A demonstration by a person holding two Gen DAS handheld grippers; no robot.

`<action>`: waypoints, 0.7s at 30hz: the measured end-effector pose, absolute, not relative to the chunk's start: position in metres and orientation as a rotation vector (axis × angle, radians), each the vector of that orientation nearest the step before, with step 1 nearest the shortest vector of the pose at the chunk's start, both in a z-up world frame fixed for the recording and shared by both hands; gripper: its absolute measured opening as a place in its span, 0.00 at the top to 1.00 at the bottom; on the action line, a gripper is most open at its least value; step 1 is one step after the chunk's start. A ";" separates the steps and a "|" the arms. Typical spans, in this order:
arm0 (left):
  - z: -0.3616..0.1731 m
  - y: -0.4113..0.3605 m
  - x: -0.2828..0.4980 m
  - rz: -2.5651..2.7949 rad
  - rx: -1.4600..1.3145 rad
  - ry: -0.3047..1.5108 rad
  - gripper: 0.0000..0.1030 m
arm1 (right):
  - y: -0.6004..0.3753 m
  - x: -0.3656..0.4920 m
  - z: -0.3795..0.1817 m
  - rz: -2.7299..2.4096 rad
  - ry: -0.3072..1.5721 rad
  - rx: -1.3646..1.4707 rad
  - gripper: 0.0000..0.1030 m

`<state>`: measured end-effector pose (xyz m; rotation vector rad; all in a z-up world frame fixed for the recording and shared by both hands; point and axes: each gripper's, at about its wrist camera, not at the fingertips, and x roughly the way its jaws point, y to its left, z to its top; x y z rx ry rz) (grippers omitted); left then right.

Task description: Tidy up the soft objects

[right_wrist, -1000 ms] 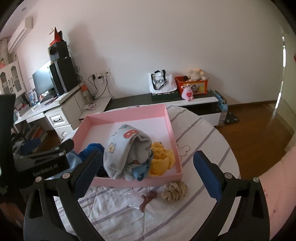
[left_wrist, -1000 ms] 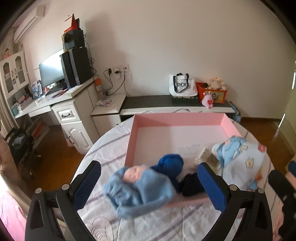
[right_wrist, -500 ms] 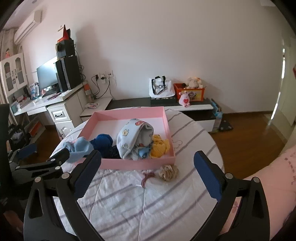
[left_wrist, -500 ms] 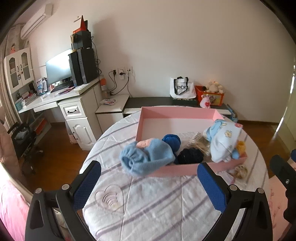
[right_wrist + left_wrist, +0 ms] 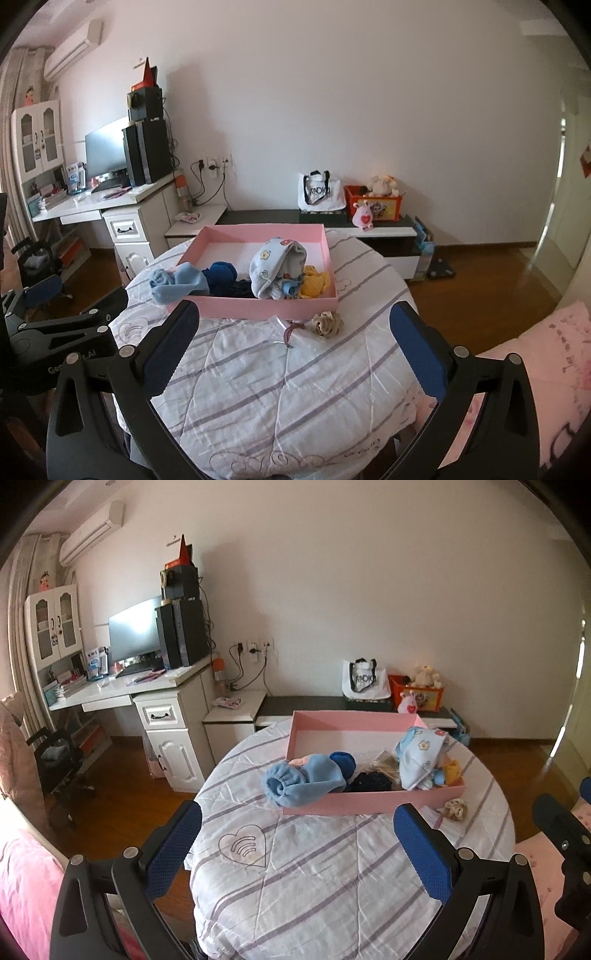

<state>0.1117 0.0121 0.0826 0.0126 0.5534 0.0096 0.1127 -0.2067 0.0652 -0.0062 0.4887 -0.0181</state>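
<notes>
Two grippers hung empty over a round table [image 5: 280,398] draped in a striped quilt, each with its blue-padded jaws spread wide and nothing between them. The left gripper [image 5: 295,853] and the right gripper [image 5: 293,350] both faced a pink box [image 5: 258,308] set toward the table's far side, well apart from either tool.

Most of the soft things lay inside the box: a dark blue ball of yarn [image 5: 221,275], a patterned baby hat [image 5: 273,266] and a yellow toy [image 5: 314,284]. A light blue knitted piece [image 5: 303,781] slumped over the box's near left corner, half in and half out, its long axis running roughly along the front wall.

Two items sat outside the box, on the quilt just beside its front wall: a beige scrunchie [image 5: 326,323] and, just left of it, a pink hair tie [image 5: 291,329]. Both lay ahead of the right gripper and slightly right of its centre line, while in the left wrist view the scrunchie sat far off to the right. The right gripper looked the nearer and better placed for them; the draped knit lay more squarely before the left.
</notes>
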 end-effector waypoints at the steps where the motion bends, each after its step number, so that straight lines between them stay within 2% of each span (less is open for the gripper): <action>1: 0.084 0.012 0.105 0.010 0.012 0.546 0.00 | -0.206 0.108 0.067 -0.017 0.482 -0.008 0.00; 21: 0.108 0.011 0.019 0.028 0.001 0.428 0.00 | -0.200 0.046 0.094 0.001 0.358 -0.023 0.00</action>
